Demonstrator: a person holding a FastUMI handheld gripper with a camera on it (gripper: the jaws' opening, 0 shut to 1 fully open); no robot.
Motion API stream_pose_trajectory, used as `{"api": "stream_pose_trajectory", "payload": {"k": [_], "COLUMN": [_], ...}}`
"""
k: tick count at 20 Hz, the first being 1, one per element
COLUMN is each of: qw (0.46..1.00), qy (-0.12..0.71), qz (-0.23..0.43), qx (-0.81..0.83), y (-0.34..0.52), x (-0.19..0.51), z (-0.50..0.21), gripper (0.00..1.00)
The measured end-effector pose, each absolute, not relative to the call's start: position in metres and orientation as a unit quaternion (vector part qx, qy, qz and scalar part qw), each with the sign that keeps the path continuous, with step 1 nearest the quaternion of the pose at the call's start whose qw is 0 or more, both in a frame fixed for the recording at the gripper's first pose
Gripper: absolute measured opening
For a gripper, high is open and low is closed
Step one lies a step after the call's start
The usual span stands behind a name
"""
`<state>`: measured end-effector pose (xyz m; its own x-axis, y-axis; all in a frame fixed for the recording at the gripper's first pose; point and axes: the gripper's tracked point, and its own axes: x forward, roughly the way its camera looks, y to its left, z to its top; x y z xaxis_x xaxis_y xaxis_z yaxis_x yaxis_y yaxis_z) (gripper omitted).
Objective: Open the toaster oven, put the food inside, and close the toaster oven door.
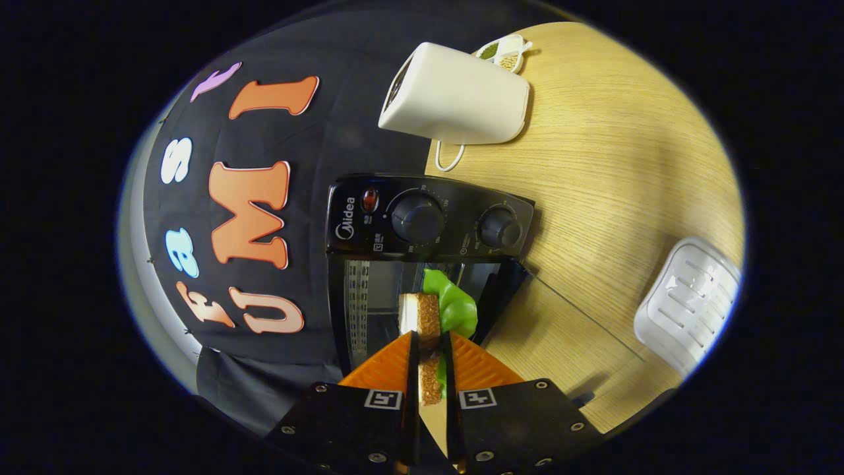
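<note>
Sandwich (428,323) sits clamped between our two fingers, its toasted bread edge and a leaf of green lettuce (455,307) poking out past the tips. The gripper (430,353) is nearly closed, both fingers pressing on the slices from either side, so we have a firm hold on the food.

Straight ahead, along the line of the fingers, lies the mouth of the toaster oven (428,218). Its glass door (567,316) is already swung open and stands out over the wooden table (613,165), so we judge the opening step done. The front of the sandwich appears to be right at the dark cavity, perhaps just inside; we cannot tell how deep. Its long axis runs with the fingers, pointing into the oven, so we reckon the coming move is a plain push forward, then release.

Beyond the oven stands a white appliance (455,92), with a small divided dish (504,53) behind it. A ribbed white tray (689,307) lies well apart on the table past the door.
</note>
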<state>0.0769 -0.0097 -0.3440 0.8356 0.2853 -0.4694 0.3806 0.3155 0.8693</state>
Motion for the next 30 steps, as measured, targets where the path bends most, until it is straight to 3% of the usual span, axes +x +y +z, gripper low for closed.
{"api": "stream_pose_trajectory", "payload": {"k": [18, 25, 28, 30], "qw": [0.782, 0.776, 0.770, 0.770], "qy": [0.192, 0.198, 0.209, 0.219], "qz": [-0.103, -0.107, -0.101, -0.094], "qx": [0.584, 0.589, 0.595, 0.591], "y": [0.045, 0.075, 0.087, 0.094], "x": [0.138, 0.149, 0.148, 0.145], "z": [-0.356, -0.364, -0.367, -0.366], "gripper": [0.17, 0.17, 0.21, 0.30]}}
